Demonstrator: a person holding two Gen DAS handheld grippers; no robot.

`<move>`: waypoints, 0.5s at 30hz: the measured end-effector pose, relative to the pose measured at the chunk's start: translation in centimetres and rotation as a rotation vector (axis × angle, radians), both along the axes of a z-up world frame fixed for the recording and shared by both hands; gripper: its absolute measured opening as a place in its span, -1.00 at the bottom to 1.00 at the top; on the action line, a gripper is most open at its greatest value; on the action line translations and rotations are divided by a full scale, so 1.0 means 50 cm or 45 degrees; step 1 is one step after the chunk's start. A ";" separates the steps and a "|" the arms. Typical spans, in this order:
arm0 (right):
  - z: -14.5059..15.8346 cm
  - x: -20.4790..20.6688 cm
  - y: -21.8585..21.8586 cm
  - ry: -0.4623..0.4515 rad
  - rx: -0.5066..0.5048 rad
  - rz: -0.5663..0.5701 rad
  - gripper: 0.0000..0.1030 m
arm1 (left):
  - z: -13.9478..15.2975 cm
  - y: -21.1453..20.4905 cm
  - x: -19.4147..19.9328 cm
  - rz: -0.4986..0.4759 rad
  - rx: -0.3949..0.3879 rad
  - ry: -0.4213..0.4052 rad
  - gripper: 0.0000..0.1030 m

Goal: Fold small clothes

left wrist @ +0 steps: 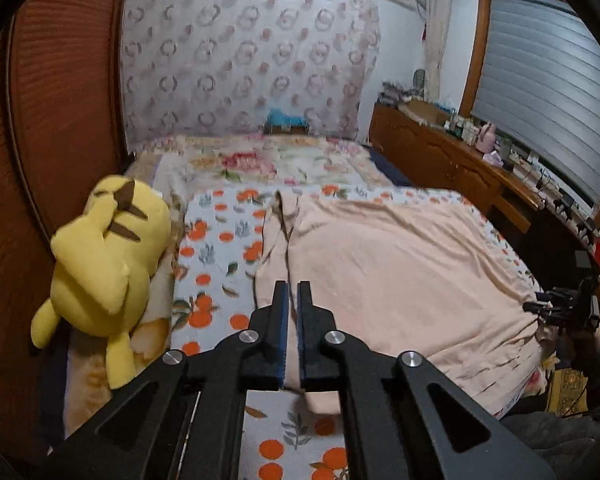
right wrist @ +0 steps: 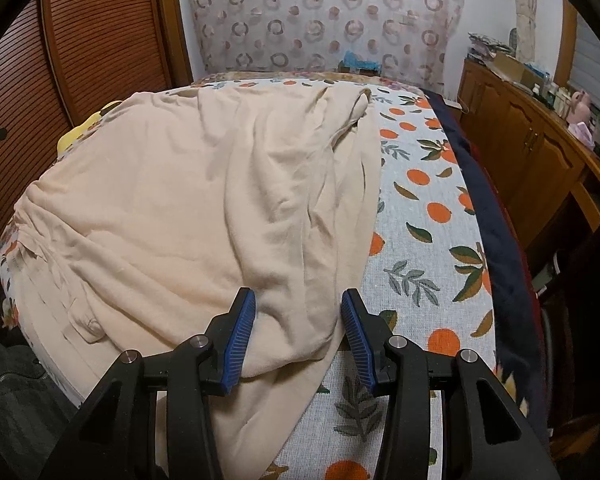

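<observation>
surface: bed (right wrist: 428, 240), orange-print sheet | on it: peach garment (right wrist: 204, 208) lay spread, rumpled | yellow plush toy (left wrist: 104, 264) lay at the bed's left edge

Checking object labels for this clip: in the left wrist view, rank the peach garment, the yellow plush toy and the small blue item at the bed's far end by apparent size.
1. peach garment
2. yellow plush toy
3. blue item, though it lies farthest from the camera, so its true size is unsure.

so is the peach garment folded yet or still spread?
Mostly spread: the peach garment lies wide and wrinkled across the bedsheet.
</observation>
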State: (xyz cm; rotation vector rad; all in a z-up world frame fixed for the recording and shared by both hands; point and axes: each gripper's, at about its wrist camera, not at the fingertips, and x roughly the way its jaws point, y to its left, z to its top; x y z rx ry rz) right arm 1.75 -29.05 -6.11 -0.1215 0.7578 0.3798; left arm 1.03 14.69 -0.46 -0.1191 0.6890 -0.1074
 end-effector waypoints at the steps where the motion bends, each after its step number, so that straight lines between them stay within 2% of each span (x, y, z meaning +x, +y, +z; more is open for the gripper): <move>1: 0.000 -0.001 0.000 -0.001 0.002 -0.001 -0.09 | -0.019 0.003 0.005 -0.005 -0.009 0.037 -0.70; 5: -0.001 -0.003 -0.002 -0.002 0.005 0.002 -0.09 | -0.077 0.006 0.017 -0.012 -0.005 0.121 -0.21; 15: 0.001 -0.006 0.002 -0.008 -0.004 0.002 -0.09 | -0.180 0.017 0.010 0.035 0.026 0.240 -0.20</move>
